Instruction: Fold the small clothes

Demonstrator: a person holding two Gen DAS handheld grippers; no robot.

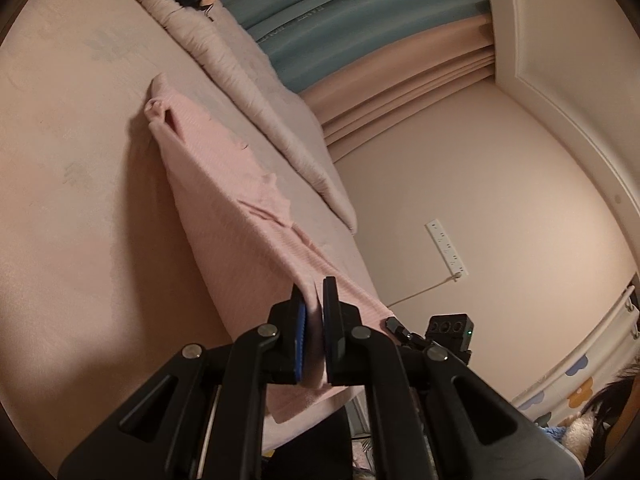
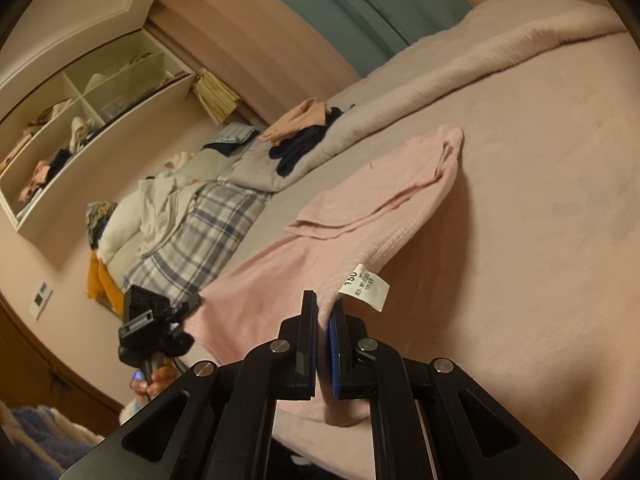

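Note:
A small pink ribbed garment (image 1: 236, 208) is held up off a pink bed (image 1: 72, 184), its far end resting on the bed. My left gripper (image 1: 316, 300) is shut on one near edge of it. In the right wrist view the same garment (image 2: 384, 200) stretches away, with a white size label (image 2: 366, 286) by the fingers. My right gripper (image 2: 324, 308) is shut on the hem beside the label. The left gripper (image 2: 160, 320) shows at the left of the right wrist view, holding the other corner. The right gripper (image 1: 440, 332) shows in the left wrist view.
A folded blanket (image 1: 248, 80) runs along the far side of the bed. A pile of peach and dark clothes (image 2: 308, 132) lies on it, with plaid bedding (image 2: 204, 232) and more laundry beyond. An open shelf (image 2: 80, 120) hangs on the wall. A power strip (image 1: 446, 246) is on the other wall.

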